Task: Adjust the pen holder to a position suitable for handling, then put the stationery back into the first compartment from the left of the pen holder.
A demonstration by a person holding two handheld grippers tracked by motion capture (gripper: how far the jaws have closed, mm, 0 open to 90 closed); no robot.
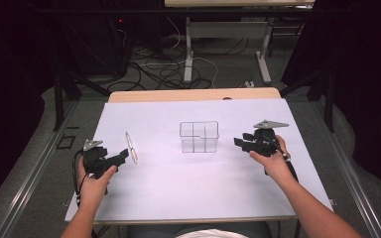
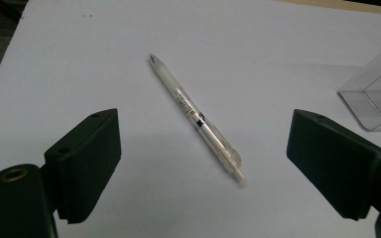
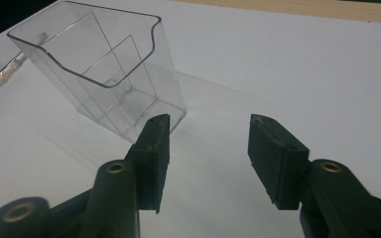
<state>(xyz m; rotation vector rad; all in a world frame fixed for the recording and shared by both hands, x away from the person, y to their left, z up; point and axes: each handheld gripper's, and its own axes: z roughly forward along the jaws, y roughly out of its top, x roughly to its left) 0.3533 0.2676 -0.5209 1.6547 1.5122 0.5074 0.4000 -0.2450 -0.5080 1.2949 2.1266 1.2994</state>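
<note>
High view: a white sheet (image 1: 188, 188) covers the table, and a person's 2 forearms enter from the bottom edge. The left gripper (image 1: 121, 156) is held low at the sheet's left side, its jaws spread and empty. A clear pen (image 1: 131, 147) lies flat on the sheet just beyond its tips, untouched. A clear plastic box (image 1: 199, 136) with inner dividers stands upright near the middle of the sheet, between the 2 grippers and apart from the pen. The right gripper (image 1: 239, 144) is held at the right, pointing toward the box, near it but not touching; its jaws are also spread and hold nothing.

Left gripper view: the pen (image 2: 197, 119) lies diagonally on the sheet between the 2 wide-set jaws, ahead of them, with a corner of the box (image 2: 374, 96) at the right edge.

Right gripper view: the box (image 3: 104, 69) stands just ahead of the left jaw; the pen (image 3: 10, 67) shows behind it at the far left.
</note>
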